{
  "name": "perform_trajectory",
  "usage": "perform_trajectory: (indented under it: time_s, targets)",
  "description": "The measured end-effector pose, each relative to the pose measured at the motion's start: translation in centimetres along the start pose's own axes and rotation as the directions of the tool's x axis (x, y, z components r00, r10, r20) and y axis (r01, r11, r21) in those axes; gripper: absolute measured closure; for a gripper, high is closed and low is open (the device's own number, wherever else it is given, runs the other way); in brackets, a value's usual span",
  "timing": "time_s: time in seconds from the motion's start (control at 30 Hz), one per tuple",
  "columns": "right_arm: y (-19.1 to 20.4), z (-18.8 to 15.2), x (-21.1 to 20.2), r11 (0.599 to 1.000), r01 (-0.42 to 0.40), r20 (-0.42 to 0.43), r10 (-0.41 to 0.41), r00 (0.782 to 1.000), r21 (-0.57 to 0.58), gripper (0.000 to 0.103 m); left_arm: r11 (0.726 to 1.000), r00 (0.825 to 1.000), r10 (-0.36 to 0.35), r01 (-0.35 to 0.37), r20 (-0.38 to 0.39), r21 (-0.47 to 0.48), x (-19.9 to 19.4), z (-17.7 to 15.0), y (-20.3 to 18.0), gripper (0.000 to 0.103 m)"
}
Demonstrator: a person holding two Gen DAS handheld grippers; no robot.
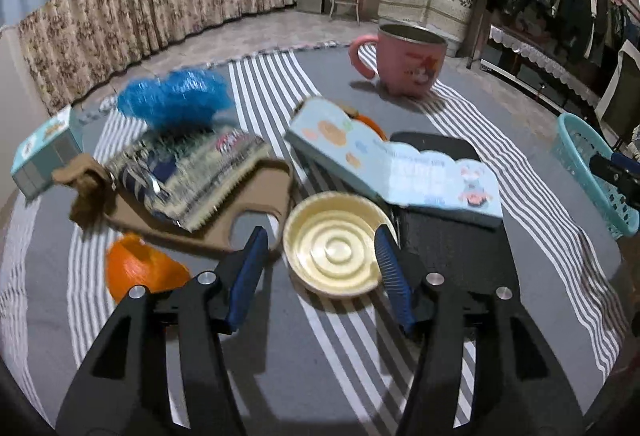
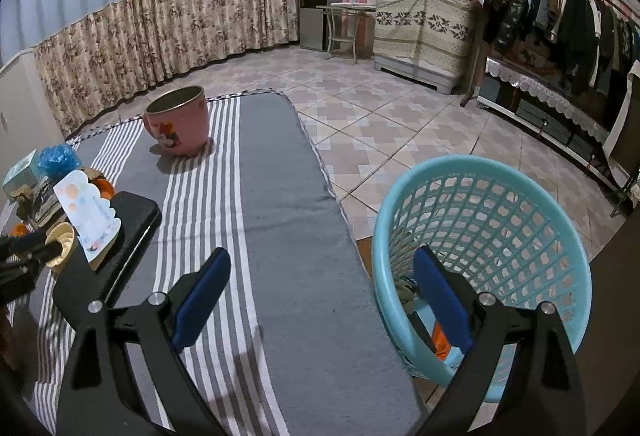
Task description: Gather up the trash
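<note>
Right gripper (image 2: 320,300) open, blue pads apart, empty, poised over the near edge of the striped grey cloth (image 2: 276,203). Right of it, turquoise plastic basket (image 2: 520,203) on the tiled floor, scraps lying inside. Far left, pink mug (image 2: 180,123) upright on the cloth. Near left, black board (image 2: 132,220), small picture book (image 2: 90,215) resting on it, cream-coloured lid (image 2: 64,244) just beside.

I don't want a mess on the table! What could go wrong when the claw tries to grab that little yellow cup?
The left gripper is open around the yellow cup, with one finger beside the rim. The cup looks thin, so a hard squeeze might crumple it or pop it out. The children's book leans just behind it and might get bumped. The blue basket stands off the table's edge, so the cup might drop on the way.
</note>
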State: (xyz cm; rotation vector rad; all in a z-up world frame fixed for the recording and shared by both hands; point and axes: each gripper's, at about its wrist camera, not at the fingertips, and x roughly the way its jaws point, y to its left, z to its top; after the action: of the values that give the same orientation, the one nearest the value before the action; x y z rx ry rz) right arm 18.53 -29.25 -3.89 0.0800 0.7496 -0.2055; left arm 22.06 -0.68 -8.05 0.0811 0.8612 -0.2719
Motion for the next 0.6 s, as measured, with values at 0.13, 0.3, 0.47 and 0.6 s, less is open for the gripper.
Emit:
perform_trajectory:
  time_s: [0.13, 0.3, 0.47, 0.6]
  targets:
    - [-0.25, 0.04, 0.11, 1.0, -0.005, -0.004, 0.005, 1.0, 0.015, 0.012, 1.0, 1.0, -0.01, 0.01, -0.006, -0.026, 0.04, -0.32, 0.16, 0.049]
    - [-0.26, 0.03, 0.01, 1.0, -0.004, 0.005, 0.004, 1.0, 0.002, 0.012, 1.0, 0.999, 0.008, -0.008, -0.035, -0.009, 0.5, -0.13, -0.27, 0.073]
    - [-0.3, 0.09, 0.04, 1.0, -0.003, 0.002, 0.003, 1.0, 0.009, 0.012, 0.999, 0.999, -0.005, 0.003, -0.052, -0.034, 0.38, -0.6, 0.02, 0.076]
    - [0.02, -0.05, -0.15, 1.0, -0.01, 0.004, 0.01, 1.0, 0.0, 0.012, 0.999, 0.999, 0.003, -0.005, -0.053, -0.043, 0.95, 0.04, 0.05, 0.084]
